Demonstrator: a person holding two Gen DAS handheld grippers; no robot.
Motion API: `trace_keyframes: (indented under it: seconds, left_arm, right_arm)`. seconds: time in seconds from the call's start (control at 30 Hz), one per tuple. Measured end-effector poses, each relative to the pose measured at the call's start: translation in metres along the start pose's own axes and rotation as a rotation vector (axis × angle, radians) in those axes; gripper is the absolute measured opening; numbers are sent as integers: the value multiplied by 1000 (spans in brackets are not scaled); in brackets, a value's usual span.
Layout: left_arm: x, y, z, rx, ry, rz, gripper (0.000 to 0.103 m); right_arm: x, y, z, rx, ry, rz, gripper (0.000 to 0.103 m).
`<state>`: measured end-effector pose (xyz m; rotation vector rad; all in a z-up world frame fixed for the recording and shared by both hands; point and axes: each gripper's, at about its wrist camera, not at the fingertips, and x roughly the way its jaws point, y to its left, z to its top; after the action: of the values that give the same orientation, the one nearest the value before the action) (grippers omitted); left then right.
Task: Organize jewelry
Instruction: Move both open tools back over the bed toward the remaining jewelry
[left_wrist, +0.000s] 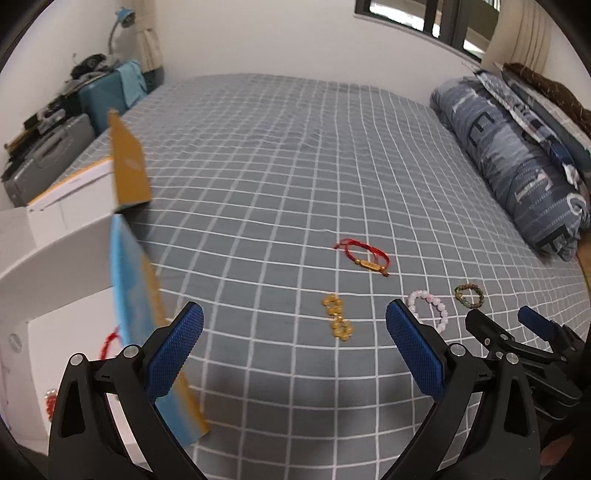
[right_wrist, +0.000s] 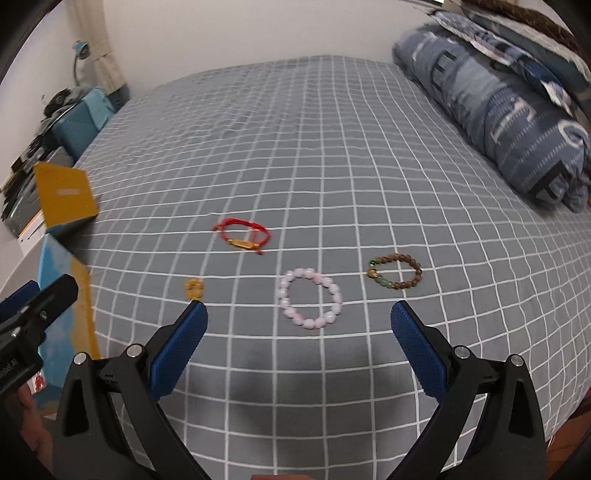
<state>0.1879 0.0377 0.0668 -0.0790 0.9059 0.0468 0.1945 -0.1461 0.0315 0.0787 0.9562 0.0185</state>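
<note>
Four bracelets lie on the grey checked bed sheet (left_wrist: 280, 155). A red cord bracelet with a gold bar (left_wrist: 364, 255) (right_wrist: 242, 233) lies farthest out. A yellow bead bracelet (left_wrist: 337, 321) (right_wrist: 194, 288), a pale pink bead bracelet (left_wrist: 430, 310) (right_wrist: 309, 297) and a brown bead bracelet with green beads (left_wrist: 469, 295) (right_wrist: 396, 274) lie nearer. My left gripper (left_wrist: 294, 343) is open above the sheet, just short of the yellow bracelet. My right gripper (right_wrist: 299, 334) is open, just short of the pink bracelet. An open white box (left_wrist: 55, 295) with yellow-and-blue flaps stands at the left, with red jewelry (left_wrist: 109, 341) inside.
A folded blue patterned quilt (left_wrist: 517, 166) (right_wrist: 498, 99) lies along the right side of the bed. Suitcases and clutter (left_wrist: 48, 147) stand by the wall at the left. The right gripper's body (left_wrist: 524, 354) shows at the lower right of the left wrist view.
</note>
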Motion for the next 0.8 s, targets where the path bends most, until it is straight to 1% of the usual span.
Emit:
trace_keyframes:
  seconds: [0.1,0.2,0.27,0.43,0.57,0.6,0.67,0.8]
  left_arm:
    - [20,-9,3,26,21,-8,97]
    - [44,-14,5,38,58,-10,97]
    - [57,-17,5,47,74,-3,97]
    - [94,-24,1,44,127,-1,97]
    - [112,-32,-6,65,132,-8,97]
    - [116,-36,-8,79,132,7,97]
    - [124,-41,-11,90,136,25,97]
    - [138,-41,-14,73,161,29,97]
  right_arm:
    - [18,-8,1,25,34,-1,95]
    - [31,-14,3,41,56,-4,90]
    - [41,-18,4,50,68,-16,89]
    - [65,-26,4,62,106,-11,86]
    - [83,-28,1,71,137,-7,85]
    - [86,-29,0,73,145,-7,84]
    - [94,-32,-1,84,159,1,80]
    - [106,-35,-3,88,181,-2,75]
